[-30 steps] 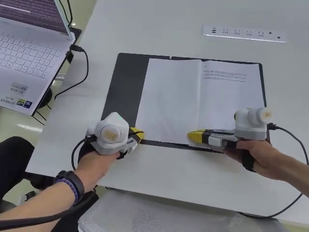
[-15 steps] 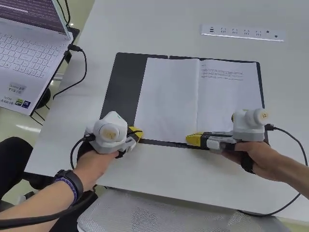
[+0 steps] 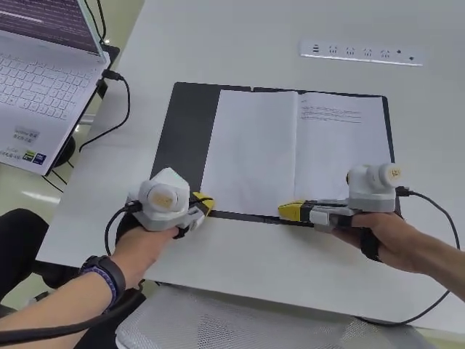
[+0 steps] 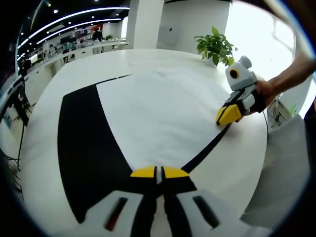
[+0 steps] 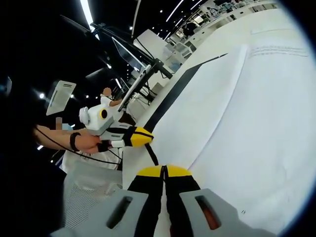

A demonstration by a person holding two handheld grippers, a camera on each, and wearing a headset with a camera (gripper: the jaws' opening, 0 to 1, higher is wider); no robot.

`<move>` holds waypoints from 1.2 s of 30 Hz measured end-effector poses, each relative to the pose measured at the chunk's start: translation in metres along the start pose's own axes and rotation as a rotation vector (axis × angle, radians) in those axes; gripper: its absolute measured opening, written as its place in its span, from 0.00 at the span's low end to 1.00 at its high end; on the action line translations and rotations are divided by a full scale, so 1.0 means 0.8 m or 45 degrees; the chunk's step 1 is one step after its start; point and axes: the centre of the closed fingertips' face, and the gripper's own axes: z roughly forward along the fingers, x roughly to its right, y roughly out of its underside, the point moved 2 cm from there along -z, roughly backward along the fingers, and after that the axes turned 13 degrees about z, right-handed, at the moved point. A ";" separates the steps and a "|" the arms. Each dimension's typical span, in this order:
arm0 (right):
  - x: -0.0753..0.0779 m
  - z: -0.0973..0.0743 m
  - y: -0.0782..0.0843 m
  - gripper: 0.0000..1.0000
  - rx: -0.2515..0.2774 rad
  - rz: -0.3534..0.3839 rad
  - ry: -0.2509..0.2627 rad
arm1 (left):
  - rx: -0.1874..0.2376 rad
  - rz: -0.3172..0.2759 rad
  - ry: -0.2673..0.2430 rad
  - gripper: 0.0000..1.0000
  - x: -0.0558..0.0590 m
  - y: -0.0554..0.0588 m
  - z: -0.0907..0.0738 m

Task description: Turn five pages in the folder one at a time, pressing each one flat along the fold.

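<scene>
Black folder (image 3: 187, 138) lies open on the white table (image 3: 240, 43), near its front edge | one blank page (image 3: 251, 149) lies flat left of the fold (image 3: 296, 145), so turning looks begun; how many are done cannot be told | left gripper (image 3: 205, 203) clenched, empty, at folder's near edge | right gripper (image 3: 285, 211) clenched, empty, at fold's near end | stack thickness unreadable

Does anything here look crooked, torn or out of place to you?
Nothing stands out. The folder lies open and flat on the table, its pages smooth and untorn; the left gripper and right gripper, both shut, sit at its near edge.
</scene>
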 end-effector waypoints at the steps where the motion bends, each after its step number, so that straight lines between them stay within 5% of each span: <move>1: 0.000 -0.001 0.000 0.01 0.002 0.007 0.001 | -0.003 0.005 0.006 0.03 0.001 0.000 0.000; 11: -0.009 -0.023 -0.005 0.13 0.082 0.043 0.018 | -0.023 -0.012 0.064 0.14 0.011 -0.008 -0.006; 26: 0.005 -0.073 -0.019 0.29 0.166 -0.079 0.228 | 0.032 0.065 0.059 0.25 0.011 -0.041 -0.033; 36: -0.006 -0.113 -0.016 0.37 0.226 -0.150 0.308 | 0.051 0.144 0.068 0.32 0.022 -0.058 -0.053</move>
